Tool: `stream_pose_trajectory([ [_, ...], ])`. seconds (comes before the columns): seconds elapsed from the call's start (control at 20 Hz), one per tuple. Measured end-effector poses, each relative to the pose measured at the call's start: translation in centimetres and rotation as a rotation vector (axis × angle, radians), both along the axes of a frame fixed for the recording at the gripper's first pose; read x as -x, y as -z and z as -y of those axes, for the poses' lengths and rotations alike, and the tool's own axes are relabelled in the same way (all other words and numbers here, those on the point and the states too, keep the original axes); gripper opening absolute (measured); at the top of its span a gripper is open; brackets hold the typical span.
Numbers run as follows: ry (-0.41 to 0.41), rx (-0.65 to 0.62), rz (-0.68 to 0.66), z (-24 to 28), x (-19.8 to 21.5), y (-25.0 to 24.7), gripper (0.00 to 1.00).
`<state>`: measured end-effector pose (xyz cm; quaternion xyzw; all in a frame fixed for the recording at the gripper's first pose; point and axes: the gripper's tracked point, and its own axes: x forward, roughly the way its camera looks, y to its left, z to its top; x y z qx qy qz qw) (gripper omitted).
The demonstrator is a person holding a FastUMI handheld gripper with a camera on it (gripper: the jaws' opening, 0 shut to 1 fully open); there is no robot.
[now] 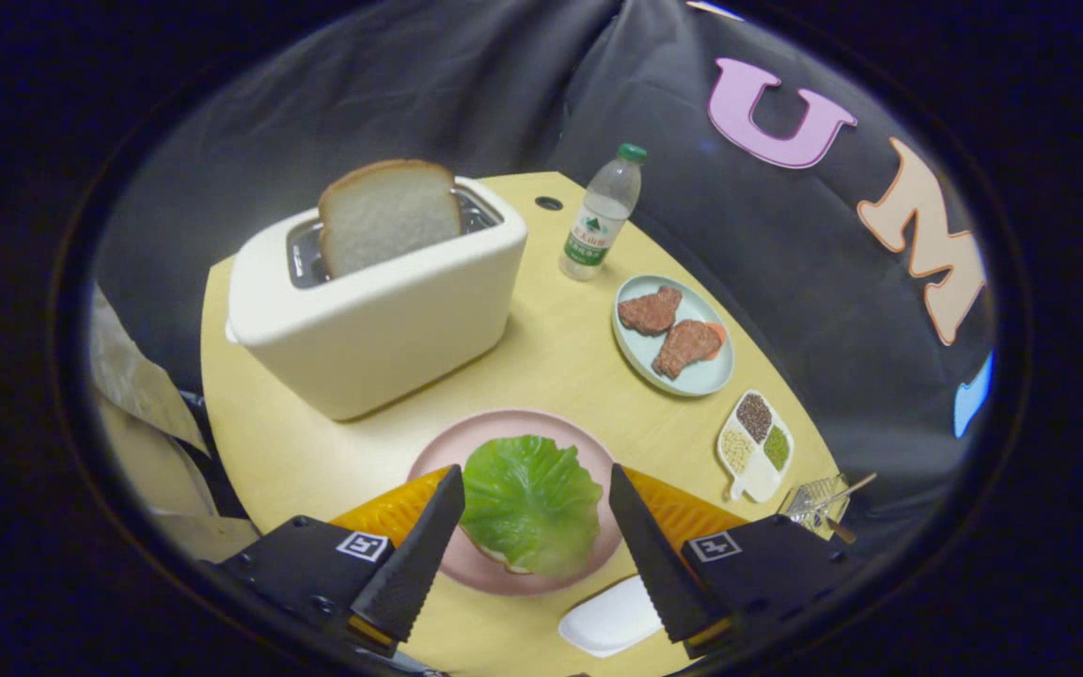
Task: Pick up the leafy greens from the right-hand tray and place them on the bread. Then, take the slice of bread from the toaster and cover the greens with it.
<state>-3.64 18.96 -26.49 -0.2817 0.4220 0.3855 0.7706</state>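
Greens step looks done: the crinkled green lettuce leaf (pixel 530 501) already lies on a pale bread slice (pixel 502 557), just an edge of it peeking out under the leaf, on the round pink plate (pixel 513 428). My jaws (pixel 537 550) are spread apart, holding nothing, 1 finger either side of the leaf, hovering over the plate; cannot tell if they touch it.

So step 2 is in hand, I'd say: fetch the toast. The second slice of white bread with tan crust (pixel 389 216) stands upright in the slot of the cream box-shaped toaster (pixel 372 306), far-left of my jaws, well beyond the plate. Next move calls for lifting off, swinging far and left, coming down over the slice top and closing across its thin faces, then pulling straight up.

Yellow round table (pixel 560 362) carries the lot. Off to the right, not needed: blue-grey plate with 2 brown meat pieces (pixel 682 376), clear plastic bottle with green cap (pixel 603 214).
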Motion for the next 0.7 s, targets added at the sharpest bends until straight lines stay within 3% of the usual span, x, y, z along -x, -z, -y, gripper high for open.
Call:
stream_pose_trajectory([
  [0.3,0.047,-0.062,0.013,-4.0,-0.6,-4.5,0.99],
  [0.7,0.159,-0.176,-0.08,-10.5,-0.1,-7.8,0.99],
])
